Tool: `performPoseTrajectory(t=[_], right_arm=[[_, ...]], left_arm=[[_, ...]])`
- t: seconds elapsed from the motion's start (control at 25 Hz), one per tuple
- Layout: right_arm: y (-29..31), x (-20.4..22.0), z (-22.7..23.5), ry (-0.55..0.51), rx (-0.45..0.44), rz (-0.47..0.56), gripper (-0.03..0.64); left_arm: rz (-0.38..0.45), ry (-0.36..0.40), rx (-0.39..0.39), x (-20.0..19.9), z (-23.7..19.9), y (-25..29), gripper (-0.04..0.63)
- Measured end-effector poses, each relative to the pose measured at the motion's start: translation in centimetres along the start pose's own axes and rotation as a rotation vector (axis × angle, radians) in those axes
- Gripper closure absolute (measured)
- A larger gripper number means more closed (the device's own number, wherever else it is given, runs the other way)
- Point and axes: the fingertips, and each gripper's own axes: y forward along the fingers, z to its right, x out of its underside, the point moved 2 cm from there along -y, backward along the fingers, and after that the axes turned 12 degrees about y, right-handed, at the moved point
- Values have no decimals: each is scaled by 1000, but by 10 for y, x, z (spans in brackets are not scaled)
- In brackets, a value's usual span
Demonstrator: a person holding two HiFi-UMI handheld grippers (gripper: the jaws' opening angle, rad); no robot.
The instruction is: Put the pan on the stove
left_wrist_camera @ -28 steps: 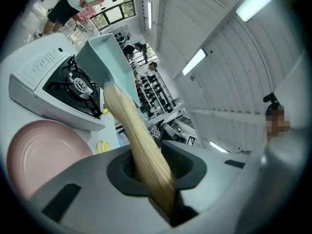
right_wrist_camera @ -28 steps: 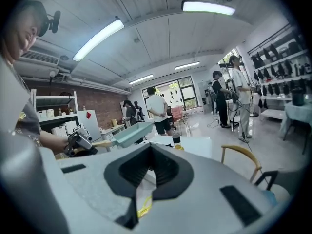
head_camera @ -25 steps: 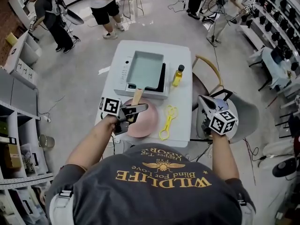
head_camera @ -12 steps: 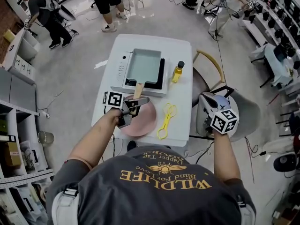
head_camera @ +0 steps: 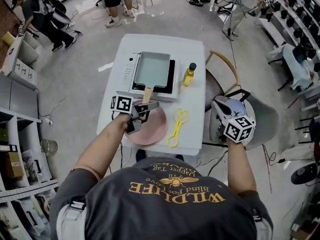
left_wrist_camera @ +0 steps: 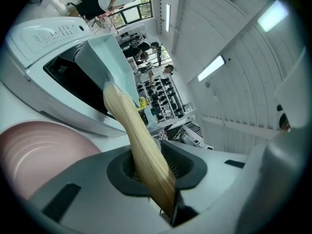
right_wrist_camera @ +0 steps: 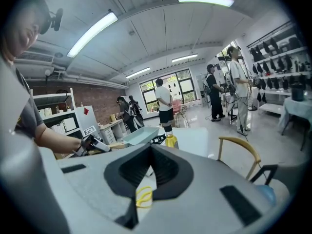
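Over the stove (head_camera: 129,74), left tongs (left_wrist_camera: 154,178) clamp the pan (head_camera: 153,69) by its handle (head_camera: 147,94); right tongs (right_wrist_camera: 145,178) narrowly parted, empty; shirt (head_camera: 170,204) reads WILDLIFE.

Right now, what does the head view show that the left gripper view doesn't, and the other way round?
Only the head view: the yellow tongs lying on the table to the right of the pink plate, and the right gripper held off the table's right side. Only the left gripper view: a close look at the left gripper shut on the wooden handle, plus the ceiling lights. Both: the teal pan over the white stove, its handle, and the pink plate.
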Motion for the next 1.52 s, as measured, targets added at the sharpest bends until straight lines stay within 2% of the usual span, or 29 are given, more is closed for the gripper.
performPoseTrajectory(t=[0.48,0.56,0.68,0.8,1.28,1.52], right_arm=[[-6,7,-2,12,4,-15,617],[-6,7,-4,10,2,-18,617],[-8,6,-6,7,-1,-20,617],[-8,5,-8,5,-4,-21,617],[-10,3,-15,-6,-11,-19,617],[-14,-3,-17,-15,-10,-3,617]], left_arm=[[24,-6,-5,7,-11,3,504],[39,-7,-20,7,-13,2,471],[57,-22,-42,7,-15,2,362],[69,-22,-62,6,-16,1,297],[116,-16,-72,7,-10,-10,250],[154,36,-154,5,-10,-39,236]])
